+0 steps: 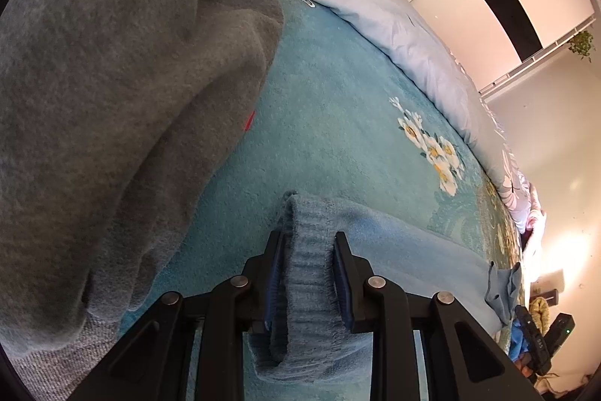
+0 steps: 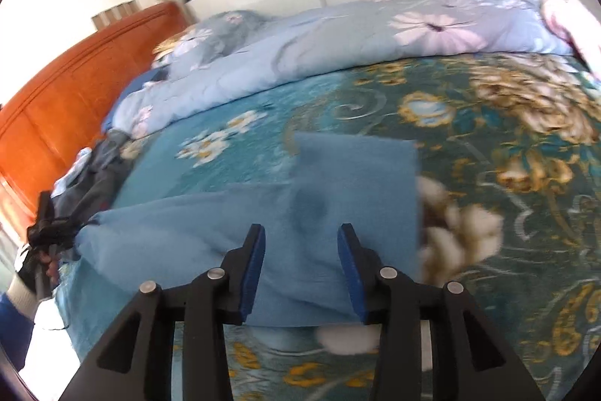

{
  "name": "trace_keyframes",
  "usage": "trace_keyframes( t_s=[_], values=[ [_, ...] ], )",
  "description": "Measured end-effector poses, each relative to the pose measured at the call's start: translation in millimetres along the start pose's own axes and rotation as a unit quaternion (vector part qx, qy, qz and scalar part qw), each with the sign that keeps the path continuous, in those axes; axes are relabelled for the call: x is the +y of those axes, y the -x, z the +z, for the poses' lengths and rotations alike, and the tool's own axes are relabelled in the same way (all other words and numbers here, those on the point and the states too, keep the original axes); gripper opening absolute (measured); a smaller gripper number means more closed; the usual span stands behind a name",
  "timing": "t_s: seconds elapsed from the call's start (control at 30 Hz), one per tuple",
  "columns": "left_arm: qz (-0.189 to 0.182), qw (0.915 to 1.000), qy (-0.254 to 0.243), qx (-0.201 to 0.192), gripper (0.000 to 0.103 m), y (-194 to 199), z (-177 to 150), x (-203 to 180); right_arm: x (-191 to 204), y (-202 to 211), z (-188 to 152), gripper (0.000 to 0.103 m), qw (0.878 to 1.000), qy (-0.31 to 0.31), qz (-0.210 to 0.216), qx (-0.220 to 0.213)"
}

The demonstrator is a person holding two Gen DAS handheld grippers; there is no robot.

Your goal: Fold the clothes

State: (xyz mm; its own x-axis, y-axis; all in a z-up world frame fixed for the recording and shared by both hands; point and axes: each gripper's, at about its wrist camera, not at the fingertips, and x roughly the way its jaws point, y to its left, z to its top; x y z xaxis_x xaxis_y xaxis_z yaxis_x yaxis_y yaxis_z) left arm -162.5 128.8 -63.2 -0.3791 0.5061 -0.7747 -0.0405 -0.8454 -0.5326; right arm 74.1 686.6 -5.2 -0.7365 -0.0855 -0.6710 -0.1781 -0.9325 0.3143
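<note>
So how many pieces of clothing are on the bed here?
2: a light blue garment in front, its cuff in the left claw, and a grey sweater beside it. Others may be hidden.

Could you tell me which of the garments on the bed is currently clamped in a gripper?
The light blue garment, its ribbed cuff pinched by the left gripper; the grey sweater lies untouched.

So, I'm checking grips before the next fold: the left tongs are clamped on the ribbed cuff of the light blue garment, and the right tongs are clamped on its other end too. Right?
Not quite. The left tongs do clamp the ribbed cuff of the light blue garment, but the right wrist view shows the right tongs open, pads apart above the cloth, gripping nothing.
</note>
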Motion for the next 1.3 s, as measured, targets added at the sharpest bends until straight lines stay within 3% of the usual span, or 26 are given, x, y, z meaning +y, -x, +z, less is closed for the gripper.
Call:
trace_keyframes(
  t_s=[0.2,0.47,0.67,0.9,0.97,1.07,1.2,1.3],
  values=[
    [-0.005,0.9999,0.010,0.000,0.028,0,-1,3,6,-16,8,0.042,0.999,0.032,0.003,0.024],
    [-0.007,0.9999,0.012,0.003,0.029,2,-2,3,32,-25,-7,0.042,0.994,0.058,0.071,0.053],
    [-0.011,0.9998,0.016,0.002,0.029,2,-2,4,24,-14,3,0.042,0.998,0.065,0.006,0.019],
    [-0.015,0.9996,0.023,0.003,0.029,3,-1,6,32,-39,0,0.042,0.992,0.111,-0.031,0.054],
    [-0.015,0.9996,0.024,0.003,0.030,3,0,6,32,-41,0,0.034,0.991,0.115,-0.046,0.053],
    [-0.016,0.9996,0.025,0.004,0.030,3,0,6,19,-38,5,0.007,0.994,0.079,-0.055,0.046],
    [-0.018,0.9995,0.026,0.004,0.030,3,0,7,-13,-15,12,0.003,0.997,0.005,-0.071,0.004],
    [-0.019,0.9995,0.025,0.004,0.030,3,0,7,-49,16,15,0.003,0.992,-0.068,-0.095,-0.047]
  ],
)
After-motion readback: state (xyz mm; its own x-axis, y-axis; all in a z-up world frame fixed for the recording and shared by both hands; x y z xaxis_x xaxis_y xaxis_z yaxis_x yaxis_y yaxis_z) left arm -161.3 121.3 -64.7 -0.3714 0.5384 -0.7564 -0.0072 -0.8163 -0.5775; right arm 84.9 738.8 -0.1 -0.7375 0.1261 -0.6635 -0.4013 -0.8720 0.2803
